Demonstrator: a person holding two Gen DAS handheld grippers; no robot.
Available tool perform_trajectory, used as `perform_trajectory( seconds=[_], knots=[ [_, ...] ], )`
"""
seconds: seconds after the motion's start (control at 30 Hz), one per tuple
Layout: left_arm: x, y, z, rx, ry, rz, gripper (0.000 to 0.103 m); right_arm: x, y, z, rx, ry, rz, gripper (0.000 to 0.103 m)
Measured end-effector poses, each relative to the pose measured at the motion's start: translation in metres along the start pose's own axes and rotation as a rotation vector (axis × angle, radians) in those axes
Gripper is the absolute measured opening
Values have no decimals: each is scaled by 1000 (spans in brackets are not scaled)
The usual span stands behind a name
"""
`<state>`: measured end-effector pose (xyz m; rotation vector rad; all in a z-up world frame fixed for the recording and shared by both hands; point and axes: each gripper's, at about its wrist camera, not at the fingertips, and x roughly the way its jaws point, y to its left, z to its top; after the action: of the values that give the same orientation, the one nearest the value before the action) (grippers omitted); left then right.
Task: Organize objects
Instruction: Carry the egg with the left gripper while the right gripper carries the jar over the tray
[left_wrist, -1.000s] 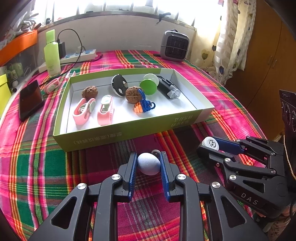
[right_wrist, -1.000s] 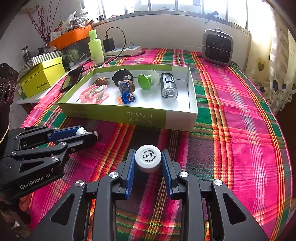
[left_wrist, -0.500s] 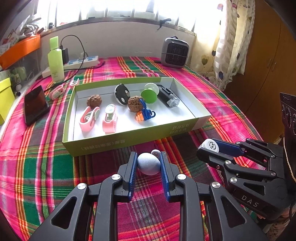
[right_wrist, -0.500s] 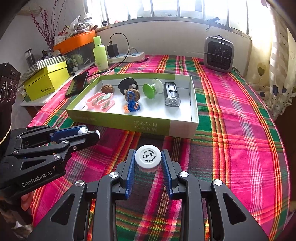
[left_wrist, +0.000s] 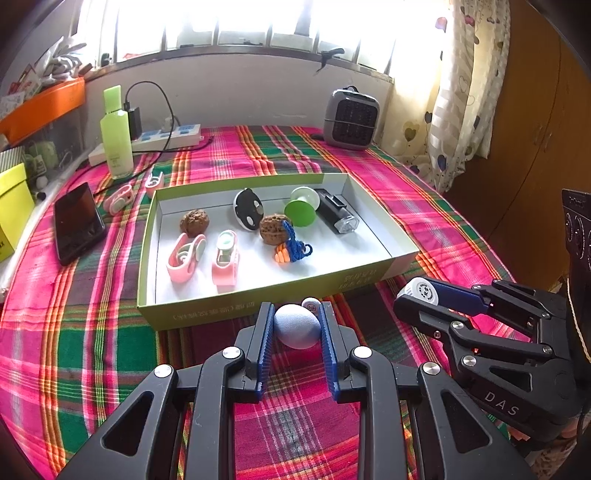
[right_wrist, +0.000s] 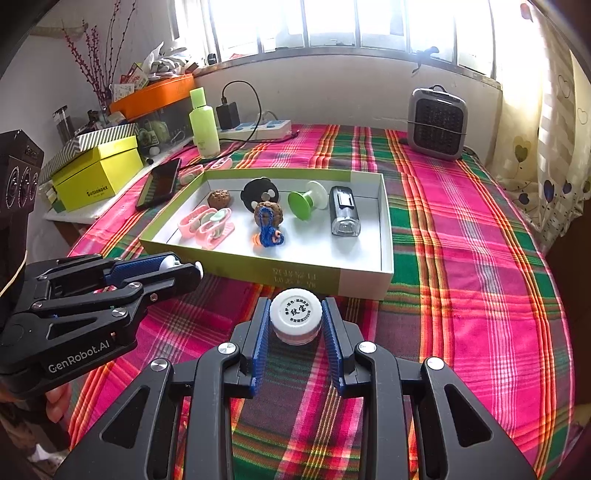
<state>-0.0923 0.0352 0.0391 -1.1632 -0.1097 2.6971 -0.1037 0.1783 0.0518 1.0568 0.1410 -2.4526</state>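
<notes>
Overhead, bright windows light a surface (left_wrist: 388, 177) draped in pink-and-green plaid cloth, with a grey box heater (left_wrist: 351, 119) far ahead. Ahead-left of the left gripper (left_wrist: 297, 325) lie a black phone (left_wrist: 75, 221) and a pale green bottle (left_wrist: 116, 133). Directly ahead, the shallow green-sided cardboard tray (left_wrist: 258, 301) holds two walnuts, pink clips and a green spool. The left gripper is clamped on a pale blue egg-shaped ball (left_wrist: 297, 325); the right gripper (right_wrist: 295, 319) clamps a white round capped jar (right_wrist: 295, 315).
</notes>
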Motion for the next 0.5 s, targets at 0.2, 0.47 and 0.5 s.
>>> perform_trajectory(
  seconds=[0.2,0.47,0.5],
  knots=[
    [0,3,9,-12,-15,1,22,-1,-1,10,-2,-20,-1,29],
    [5,8,23,-22,-27,11,22,6,-4,23,-4,-26,-1,29],
    [7,9,25,-21,-26,11,22,7,-5,25,-5,-26,-1,29]
  ],
)
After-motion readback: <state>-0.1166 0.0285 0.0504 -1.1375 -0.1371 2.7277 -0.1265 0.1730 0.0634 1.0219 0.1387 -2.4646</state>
